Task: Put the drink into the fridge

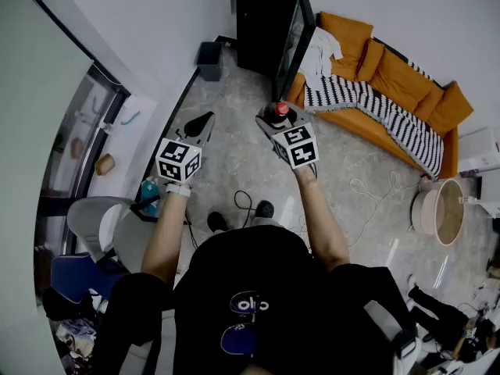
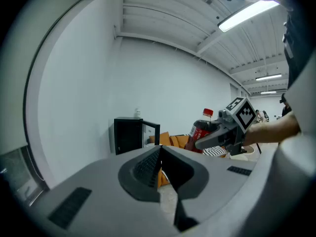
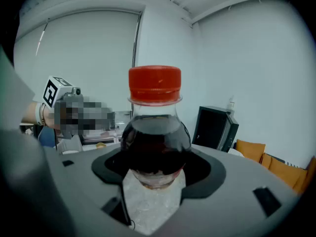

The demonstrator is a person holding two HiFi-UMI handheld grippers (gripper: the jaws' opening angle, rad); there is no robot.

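Observation:
The drink is a dark cola bottle [image 1: 280, 111] with a red cap, and my right gripper [image 1: 275, 120] is shut on it, holding it upright above the floor. In the right gripper view the bottle [image 3: 155, 142] fills the gap between the jaws. The black fridge [image 1: 269, 20] stands ahead against the wall with its door [image 1: 298, 30] open; it also shows as the fridge [image 3: 215, 127] to the right of the bottle. My left gripper [image 1: 203, 122] is shut and empty, level with the bottle and to its left. From it I see the bottle [image 2: 201, 130] and the fridge [image 2: 127, 135].
An orange sofa [image 1: 394, 80] with a striped blanket [image 1: 367, 104] stands right of the fridge. A small black box [image 1: 209, 58] sits on the floor left of it. Cables [image 1: 244, 201] lie near my feet; a round tub [image 1: 440, 212] is far right, a grey chair [image 1: 94, 221] left.

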